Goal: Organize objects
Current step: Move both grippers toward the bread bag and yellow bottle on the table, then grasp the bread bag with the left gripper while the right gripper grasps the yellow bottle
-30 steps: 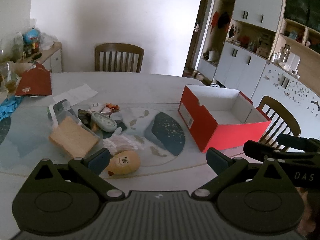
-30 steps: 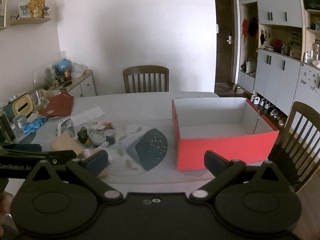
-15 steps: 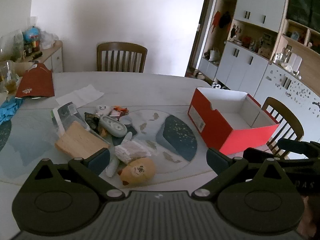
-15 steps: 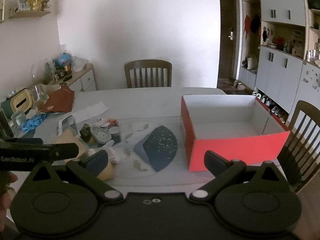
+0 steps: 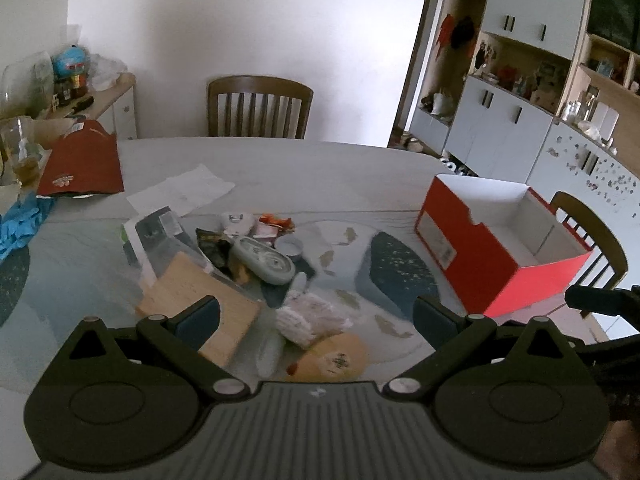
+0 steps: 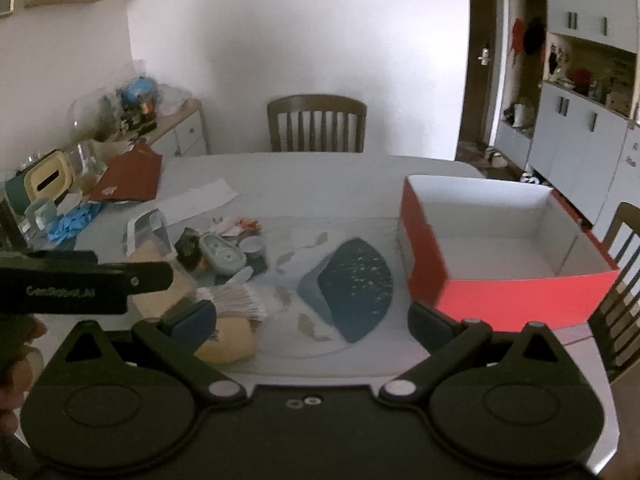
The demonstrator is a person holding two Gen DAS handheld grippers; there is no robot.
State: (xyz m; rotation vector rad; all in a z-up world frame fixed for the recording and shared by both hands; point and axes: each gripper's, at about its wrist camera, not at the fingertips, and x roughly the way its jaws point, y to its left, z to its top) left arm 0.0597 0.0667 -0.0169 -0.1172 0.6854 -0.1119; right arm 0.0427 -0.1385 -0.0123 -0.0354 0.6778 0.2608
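A pile of small objects lies on the table: a tan wooden block (image 5: pixel 196 304), a grey oval case (image 5: pixel 264 258), a white tissue bundle (image 5: pixel 308 318), an orange plush toy (image 5: pixel 336 356) and a small tin (image 5: pixel 290 245). An empty red shoebox (image 5: pixel 480 248) stands to the right; it also shows in the right wrist view (image 6: pixel 500 240). My left gripper (image 5: pixel 316 316) is open and empty, just above the near edge of the pile. My right gripper (image 6: pixel 312 320) is open and empty, between the pile (image 6: pixel 224 256) and the box.
A table (image 6: pixel 320 176) with a fish-patterned mat (image 6: pixel 352 280) holds white paper (image 5: pixel 180 194), a red pouch (image 5: pixel 80 164) and blue gloves (image 5: pixel 18 228) at the left. Chairs stand at the far side (image 5: pixel 260 108) and the right (image 6: pixel 620 264). Cabinets line the right wall.
Both grippers have moved leftward and forward toward the pile. The box has shifted right in both views. Both stay open.
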